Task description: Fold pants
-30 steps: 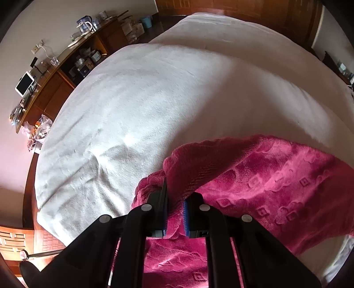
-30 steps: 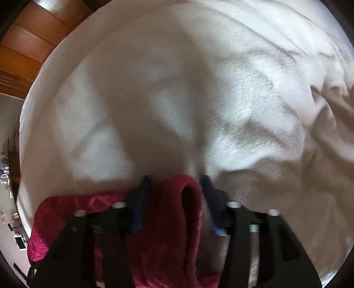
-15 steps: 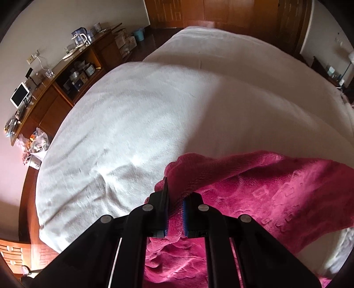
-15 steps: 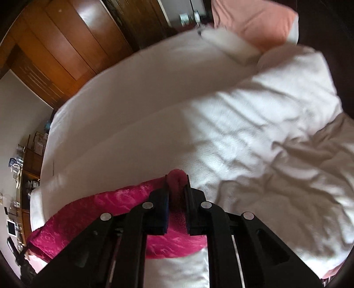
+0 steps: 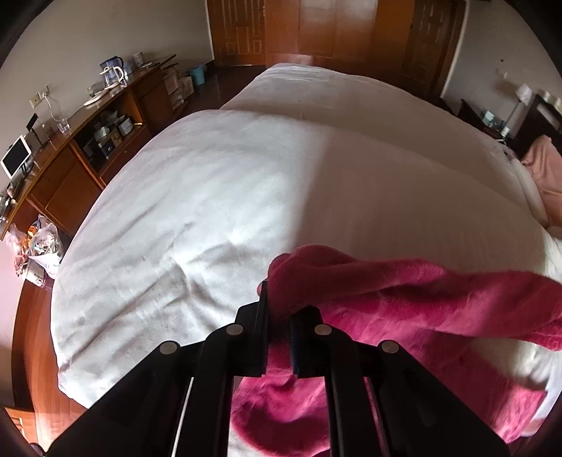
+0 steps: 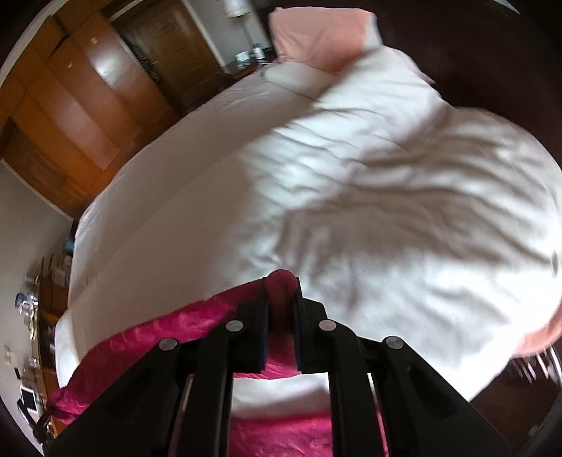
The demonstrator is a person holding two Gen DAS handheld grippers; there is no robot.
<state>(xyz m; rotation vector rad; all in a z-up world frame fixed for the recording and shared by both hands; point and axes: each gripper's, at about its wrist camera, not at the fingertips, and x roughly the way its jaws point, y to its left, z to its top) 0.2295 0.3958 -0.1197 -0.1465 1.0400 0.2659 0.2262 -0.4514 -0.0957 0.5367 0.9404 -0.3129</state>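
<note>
The pants [image 5: 421, 298] are thick magenta fleece with an embossed pattern. My left gripper [image 5: 279, 306] is shut on one end of them and holds it above the white bed [image 5: 228, 197]. The cloth stretches off to the right and hangs below the fingers. My right gripper [image 6: 281, 298] is shut on the other end of the pants [image 6: 151, 334], also lifted off the bed [image 6: 351, 218]. From there the fabric runs down to the left and shows again below the fingers.
A wooden sideboard [image 5: 70, 154] with a kettle, glasses and a small screen stands left of the bed. Wooden wardrobes [image 6: 80, 105] fill the far wall. A pink pillow [image 6: 316, 31] lies at the head of the bed. A rumpled white duvet [image 6: 439, 197] lies to the right.
My right gripper closed on the pants end, then both grippers lifted. The pants rose off the bed and are stretched between the grippers.
</note>
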